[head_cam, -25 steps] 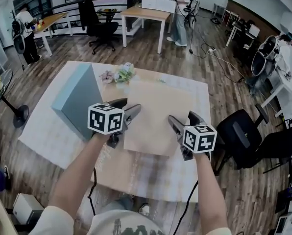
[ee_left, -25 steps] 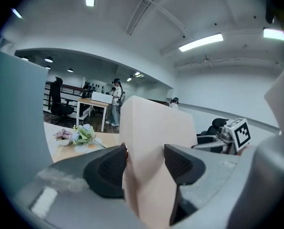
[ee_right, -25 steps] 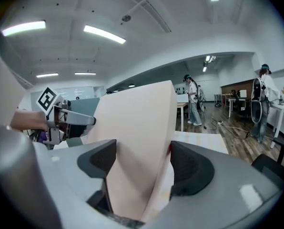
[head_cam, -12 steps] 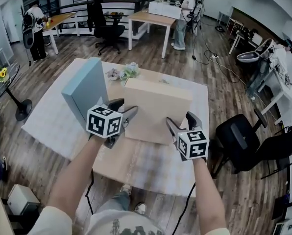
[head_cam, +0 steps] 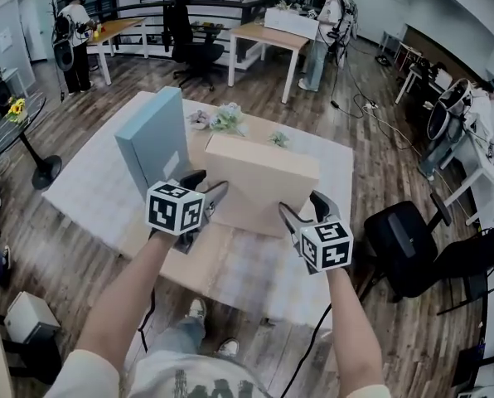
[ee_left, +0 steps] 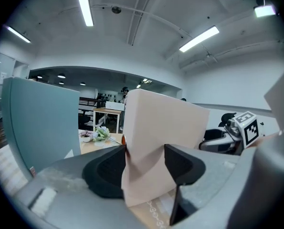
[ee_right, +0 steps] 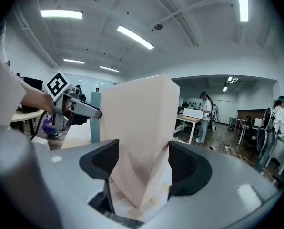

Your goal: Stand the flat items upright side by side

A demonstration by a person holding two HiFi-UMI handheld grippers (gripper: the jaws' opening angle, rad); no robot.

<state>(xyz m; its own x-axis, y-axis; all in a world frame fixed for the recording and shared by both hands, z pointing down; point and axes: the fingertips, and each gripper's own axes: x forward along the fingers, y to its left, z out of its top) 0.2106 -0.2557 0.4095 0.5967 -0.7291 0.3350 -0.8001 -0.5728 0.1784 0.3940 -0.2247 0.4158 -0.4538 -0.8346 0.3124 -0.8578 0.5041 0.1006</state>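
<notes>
On the bench (head_cam: pixel 199 265), over a pale checked cloth (head_cam: pixel 81 197), the beige flat box (head_cam: pixel 259 181) is held nearly upright on its long edge. It is set just beside the blue flat box (head_cam: pixel 152 143), which stands upright to its left with a narrow gap between them.

From the head view, both lower corners of the beige flat box are covered by the marker cubes and gripper bodies, so the pads' contact is not shown there. Whether the lower edge rests on the bench cannot be told.

That hidden contact is supplied by the gripper views. The left hand-held gripper (head_cam: pixel 210 185) is seen clamped on the box's left corner, with the board pinched between its dark pads. The right hand-held gripper (head_cam: pixel 301 206) is seen with the right corner between its pads and pressed from both sides; its jaws have just been closing.

Only a thin blue strip of the other box is shown in the right gripper view, past the beige edge, while its whole face is shown in the left gripper view. Small flowers (head_cam: pixel 226 118) behind the boxes are partly cut off by the beige top edge.
</notes>
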